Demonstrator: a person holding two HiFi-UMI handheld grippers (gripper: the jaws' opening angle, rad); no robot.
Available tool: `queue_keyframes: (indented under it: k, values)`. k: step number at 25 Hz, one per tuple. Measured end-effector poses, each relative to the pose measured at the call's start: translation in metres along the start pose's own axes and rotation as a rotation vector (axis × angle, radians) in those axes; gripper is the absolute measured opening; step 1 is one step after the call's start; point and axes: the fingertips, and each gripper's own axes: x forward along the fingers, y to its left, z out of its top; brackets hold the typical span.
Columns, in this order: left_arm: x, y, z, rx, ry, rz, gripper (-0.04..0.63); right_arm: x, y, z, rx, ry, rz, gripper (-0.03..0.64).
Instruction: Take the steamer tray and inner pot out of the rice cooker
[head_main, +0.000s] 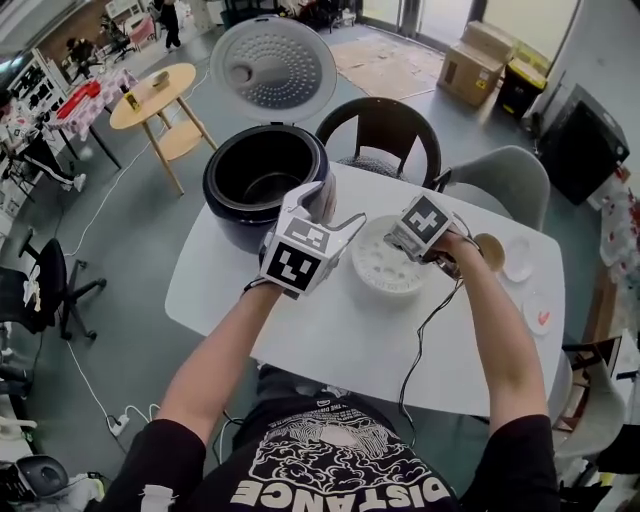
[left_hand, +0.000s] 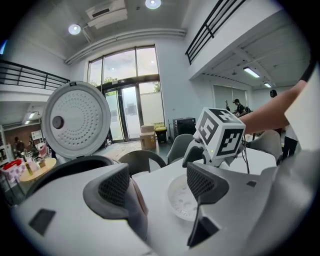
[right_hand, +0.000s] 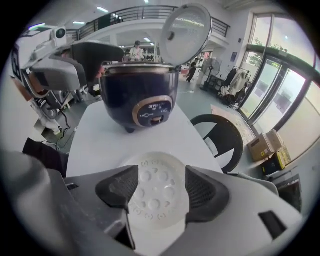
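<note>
Tabletop (head_main: 330, 345) holds one steamer tray (head_main: 385, 265), one cooker (head_main: 218, 208), possibly one pot (head_main: 272, 188).

**Left gripper view.** The left gripper (left_hand: 159, 186) has its jaws apart with nothing between them, seen over a white table (left_hand: 152, 212). Beyond the jaws lies the white steamer tray (left_hand: 179, 199), with the right gripper (left_hand: 200, 156) just above it, marker cube uppermost. At left stands the dark rice cooker (left_hand: 60, 172), its lid (left_hand: 75, 120) raised.

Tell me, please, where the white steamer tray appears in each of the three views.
Head view: steamer tray just right of centre.
Left gripper view: steamer tray low, slightly right of centre.
Right gripper view: steamer tray low, at centre.
Shared landmark: the rice cooker's open lid, in all three.
</note>
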Motion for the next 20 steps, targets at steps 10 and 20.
queue_keyframes:
  k: [10, 20]
  values:
    - [-0.048, 0.036, 0.024, -0.022, -0.08, 0.048, 0.353, -0.062, 0.014, 0.062, -0.004, -0.158, -0.047, 0.311]
    - [-0.112, 0.119, 0.027, -0.094, -0.139, 0.104, 0.353, -0.109, 0.048, 0.167, 0.105, -0.378, -0.009, 0.313]
